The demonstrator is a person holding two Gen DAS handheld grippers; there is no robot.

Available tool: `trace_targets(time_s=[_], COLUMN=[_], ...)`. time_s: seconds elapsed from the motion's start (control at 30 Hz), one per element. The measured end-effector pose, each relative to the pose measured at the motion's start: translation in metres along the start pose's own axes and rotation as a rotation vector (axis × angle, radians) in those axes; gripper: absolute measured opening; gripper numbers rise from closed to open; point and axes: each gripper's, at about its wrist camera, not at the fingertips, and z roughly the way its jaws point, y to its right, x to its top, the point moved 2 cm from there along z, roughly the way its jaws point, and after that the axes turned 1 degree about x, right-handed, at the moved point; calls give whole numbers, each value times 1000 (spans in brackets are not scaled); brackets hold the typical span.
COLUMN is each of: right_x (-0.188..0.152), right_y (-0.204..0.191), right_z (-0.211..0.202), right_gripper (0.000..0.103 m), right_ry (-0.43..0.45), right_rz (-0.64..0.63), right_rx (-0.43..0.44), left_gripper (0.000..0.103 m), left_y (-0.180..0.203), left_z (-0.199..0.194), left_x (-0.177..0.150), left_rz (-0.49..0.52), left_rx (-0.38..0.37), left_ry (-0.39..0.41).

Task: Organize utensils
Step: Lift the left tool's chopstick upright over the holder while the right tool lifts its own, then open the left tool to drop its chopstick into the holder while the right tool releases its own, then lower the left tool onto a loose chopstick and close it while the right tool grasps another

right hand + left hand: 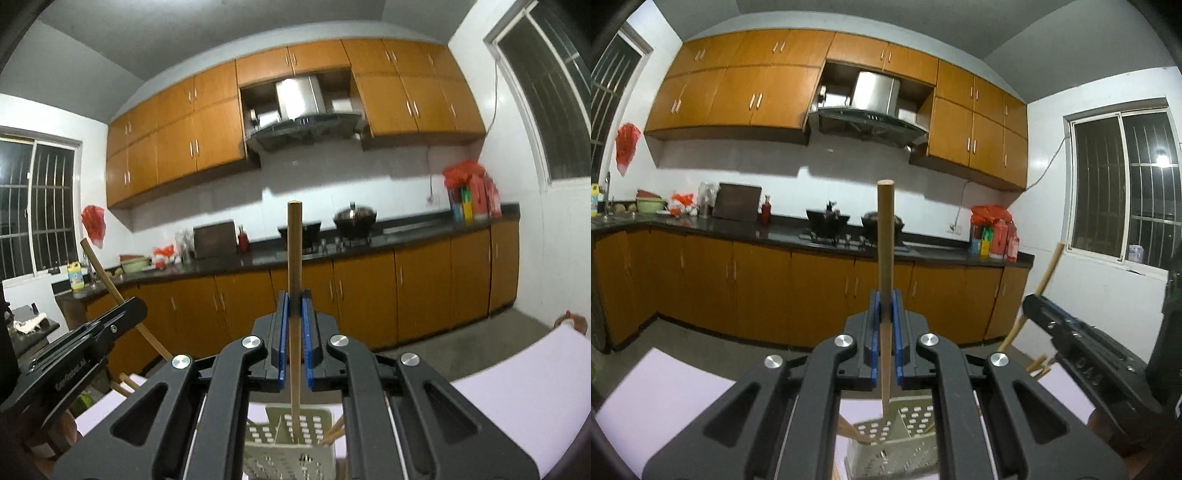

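Left gripper (pixel 885 299) is clamped on a wooden stick (pixel 885 236), blue pads (pixel 874 325) tight on both sides. The stick stands upright, top end well above the fingertips, lower end reaching down into a perforated holder (pixel 897 439) directly below the gripper. Cannot tell if the tip touches the holder's bottom.

Right gripper (pixel 294 301) is likewise closed on a second stick (pixel 294 251), also upright, its lower end inside the same holder (pixel 291 443), seen here with an inner divider. The stick drops just beside the divider; which compartment, cannot tell.

More sticks (pixel 849 430) lean inside the holder, tilted out to its left side in the left view; others (pixel 334 434) lean at its right side in the right view. The holder sits on a pale lilac table (pixel 665 391), near its front edge, mostly hidden by the gripper bodies.

Each view catches the other gripper at its side with its stick slanted: right gripper (pixel 1034 301) at the right edge of the left view, left gripper (pixel 135 306) at the left edge of the right view. They sit near each other over the holder, not touching.

Behind: dark counter (pixel 738 230) with stove (pixel 827 221), wok (pixel 354 218), orange cabinets (pixel 738 96), range hood (pixel 868 118).
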Motion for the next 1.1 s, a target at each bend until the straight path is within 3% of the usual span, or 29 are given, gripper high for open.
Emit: trace_targets(time_s=[0.2,0.23,0.3,0.63,0.87,1.0,1.1], right_x=[-11,-11,-11,17,15,-26,-71], right_y=[-2,0,0,3,27,56,76], right_z=[8,7,5,-31,-69,-74,-61], right_gripper=[12,17,37,38,42,42,42], right_ry=[-94,-104,-107,-53,-57,-183,-350], right_rz=[17,27,35,33,41,29,54], right_rx=[6,5,2,0,-74,-170,-204], left_gripper=[9,10,19,28,28,28,28], left_y=[-6,-7,-9,-18,-37,-57,-74], left_z=[14,14,12,-15,-52,-74,-77], left_x=[-15,-16,-17,-5,2,-21,-60], left_rz=[-20,-24,-25,-46,-80,-80,-62], left_rx=[-15,-15,-13,-2,28,84,150], left_ry=[-73,-77,-81,-50,-52,-118,-228])
